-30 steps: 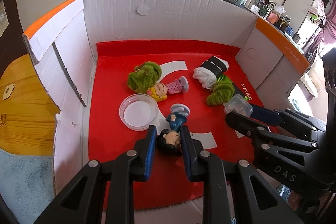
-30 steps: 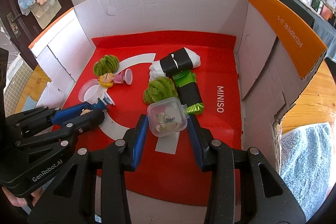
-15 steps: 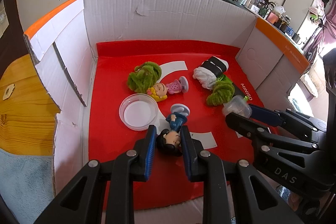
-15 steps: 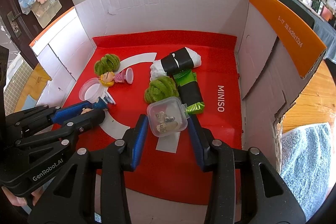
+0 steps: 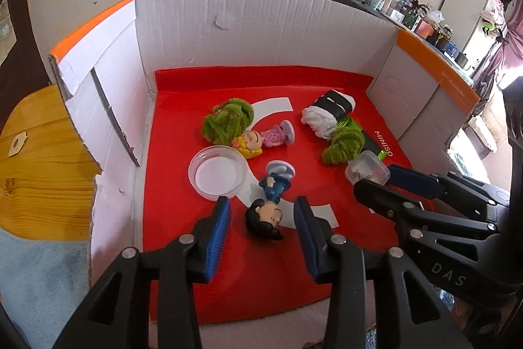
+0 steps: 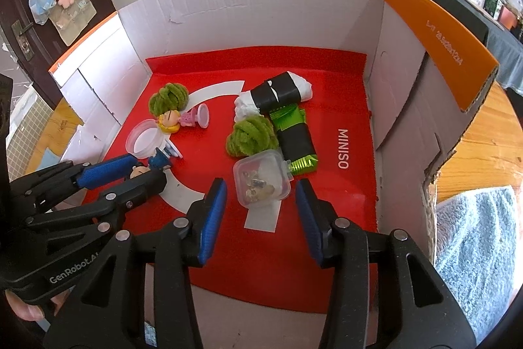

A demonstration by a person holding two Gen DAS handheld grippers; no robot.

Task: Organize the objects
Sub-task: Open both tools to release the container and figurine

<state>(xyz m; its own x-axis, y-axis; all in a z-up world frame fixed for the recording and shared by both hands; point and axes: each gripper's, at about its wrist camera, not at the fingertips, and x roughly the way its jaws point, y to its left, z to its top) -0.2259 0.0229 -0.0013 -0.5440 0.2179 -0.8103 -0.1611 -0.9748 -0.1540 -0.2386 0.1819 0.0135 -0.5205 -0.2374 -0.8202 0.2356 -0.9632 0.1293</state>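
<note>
1. The doll [image 5: 266,208], a small figure with black hair, a blue outfit and a pale round base, lies on its back on the red mat [image 5: 183,159], head toward the camera.
2. The left gripper [image 5: 261,218] has just been opening; its jaws now stand apart with the doll's head between them, and a gap of red mat shows on each side, so the blue pads [image 5: 217,233] do not press on it.
3. The tub [image 6: 261,179], a small clear lidded box with bits of something inside, sits on the mat, partly over a white stripe.
4. The right gripper [image 6: 260,201] has likewise just been opening; its jaws are spread with the tub between the tips, and neither pad clearly touches it.
5. Just beyond the left jaws to the left lies an empty clear dish [image 5: 218,175]; farther on lies a blonde doll [image 5: 258,141] in pink against a green fuzzy ball [image 5: 228,120].
6. Just beyond the tub lie a second green ball [image 6: 251,136] and a green and black pack [image 6: 295,141], with a white roll [image 6: 278,94] banded in black behind them.
7. White cardboard walls [image 5: 228,31] stand around the mat.
</note>
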